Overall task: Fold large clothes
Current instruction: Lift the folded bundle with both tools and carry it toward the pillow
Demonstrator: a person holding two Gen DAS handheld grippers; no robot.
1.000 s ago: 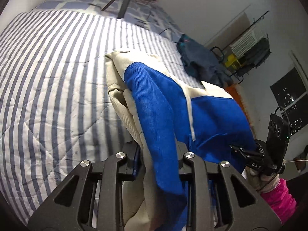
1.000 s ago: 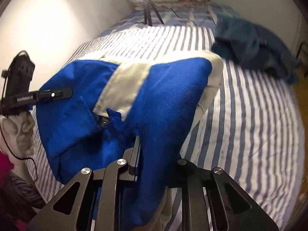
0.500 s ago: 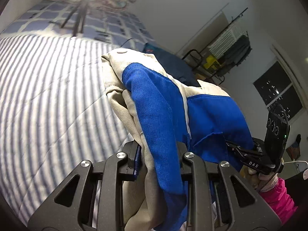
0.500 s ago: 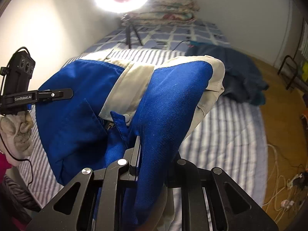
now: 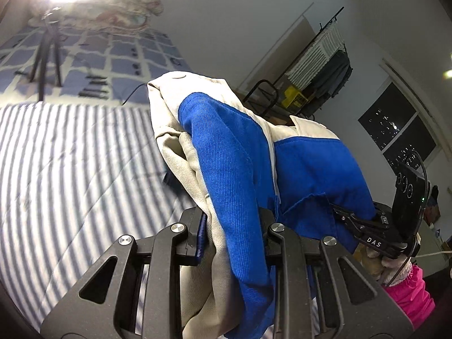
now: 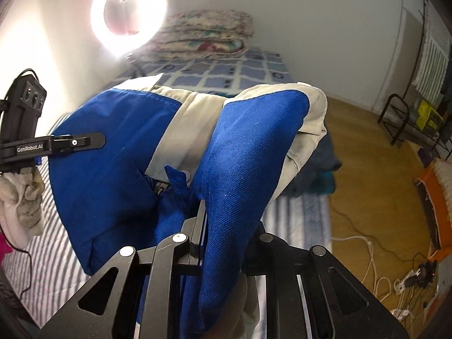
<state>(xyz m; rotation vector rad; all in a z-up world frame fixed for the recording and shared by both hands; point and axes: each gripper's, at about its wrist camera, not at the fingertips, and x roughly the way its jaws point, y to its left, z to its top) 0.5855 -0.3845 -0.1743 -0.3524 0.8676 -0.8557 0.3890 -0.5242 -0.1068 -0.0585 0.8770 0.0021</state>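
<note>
Both tools have been raised with the garment since the earlier frames: the striped bed cover, which then filled most of each view, is now seen lower and farther off, and the wall, window and wooden floor have come into sight. In the left wrist view the left tool (image 5: 234, 234) is seen closed narrowly on a bunched fold of the blue and beige jacket (image 5: 234, 152), with the cloth pinched between its two fingers and draped over them. In the right wrist view the right tool (image 6: 226, 231) is likewise clamped on another fold of the same jacket (image 6: 248, 152). The jacket is held off the bed (image 5: 70, 163), stretched between the two tools, blue panels outward and beige bands across the top. A gloved hand (image 6: 24, 197) is seen at the left edge of the right wrist view, gripping the left tool's handle. A pink sleeve (image 5: 409, 293) is noted below the right tool in the left wrist view. A dark garment (image 6: 322, 169) lies on the bed behind the jacket. Folded quilts (image 6: 203, 36) are stacked at the head of the bed beside a lit ring lamp (image 6: 128, 8).
</note>
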